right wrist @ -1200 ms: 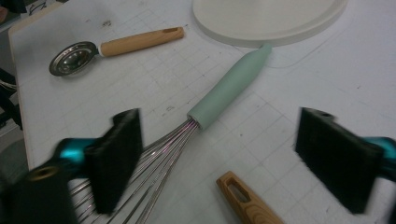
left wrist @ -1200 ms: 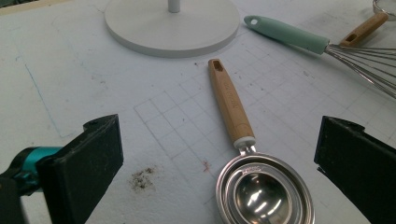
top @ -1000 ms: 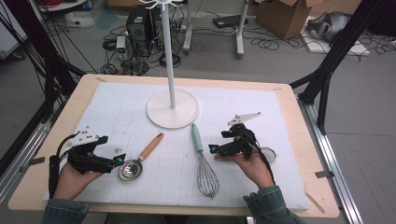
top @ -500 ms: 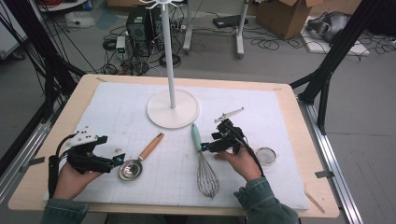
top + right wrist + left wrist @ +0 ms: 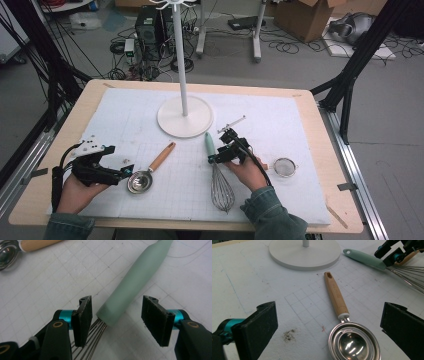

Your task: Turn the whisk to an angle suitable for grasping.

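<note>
A whisk [image 5: 221, 190] with a mint-green handle [image 5: 135, 280] lies on the white mat [image 5: 300, 120], handle pointing away from me. My right gripper [image 5: 214, 158] is low over it, its jaws on either side of the handle's base where the wires start. The jaws have just been closing, but a gap remains on both sides of the handle [image 5: 117, 305], so the gripper is open. My left gripper [image 5: 126, 170] rests open at the left. Just ahead of it lie nested steel measuring cups [image 5: 354, 342] with a wooden handle [image 5: 162, 156]; nothing is between its pads.
A white stand with a round base [image 5: 185, 117] and a tall pole rises at the mat's far middle. A small round strainer [image 5: 285, 166] lies right of the right hand. The wooden table edge [image 5: 345, 200] borders the mat.
The right hand has moved left and down from beside the strainer to the whisk's handle, and its jaws have narrowed around it. The left hand has stayed put.
</note>
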Available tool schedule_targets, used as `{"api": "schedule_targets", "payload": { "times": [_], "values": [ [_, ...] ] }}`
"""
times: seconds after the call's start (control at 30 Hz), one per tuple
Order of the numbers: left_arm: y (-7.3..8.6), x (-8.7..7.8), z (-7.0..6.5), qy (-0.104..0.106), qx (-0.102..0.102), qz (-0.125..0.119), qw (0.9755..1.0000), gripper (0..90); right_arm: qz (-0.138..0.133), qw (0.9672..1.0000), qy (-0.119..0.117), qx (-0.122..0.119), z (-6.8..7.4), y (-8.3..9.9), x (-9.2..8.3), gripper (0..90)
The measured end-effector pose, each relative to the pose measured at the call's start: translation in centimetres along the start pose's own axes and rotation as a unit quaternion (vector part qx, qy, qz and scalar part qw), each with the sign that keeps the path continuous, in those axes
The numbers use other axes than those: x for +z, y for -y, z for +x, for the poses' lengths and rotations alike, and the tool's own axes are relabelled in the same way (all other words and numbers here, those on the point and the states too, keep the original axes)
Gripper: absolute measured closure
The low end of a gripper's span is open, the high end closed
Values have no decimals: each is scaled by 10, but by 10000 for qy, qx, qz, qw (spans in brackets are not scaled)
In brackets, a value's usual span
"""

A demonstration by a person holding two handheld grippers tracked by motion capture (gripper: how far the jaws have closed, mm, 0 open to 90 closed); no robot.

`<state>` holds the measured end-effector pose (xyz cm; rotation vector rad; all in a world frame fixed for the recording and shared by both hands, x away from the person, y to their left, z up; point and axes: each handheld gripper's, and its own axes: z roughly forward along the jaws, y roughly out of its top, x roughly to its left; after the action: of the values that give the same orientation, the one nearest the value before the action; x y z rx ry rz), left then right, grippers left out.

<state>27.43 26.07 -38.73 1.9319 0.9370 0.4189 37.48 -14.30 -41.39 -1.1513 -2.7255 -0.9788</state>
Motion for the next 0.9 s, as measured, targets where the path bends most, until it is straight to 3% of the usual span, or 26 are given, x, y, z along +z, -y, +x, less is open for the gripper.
{"api": "schedule_targets", "payload": {
  "times": [0.27, 0.73, 0.9],
  "values": [
    [0, -1, 0, 1, -6, -16, 10000, 17, 239, 9997, 74, 75, 2, -2, 11, 474],
    [-1, -1, 0, 8, 12, -15, 10000, 17, 321, 9994, 119, 82, 4, -3, 13, 491],
    [-1, -1, 0, -6, 10, -28, 10000, 17, 384, 9992, 35, 126, 4, -3, 12, 513]
  ]
}}
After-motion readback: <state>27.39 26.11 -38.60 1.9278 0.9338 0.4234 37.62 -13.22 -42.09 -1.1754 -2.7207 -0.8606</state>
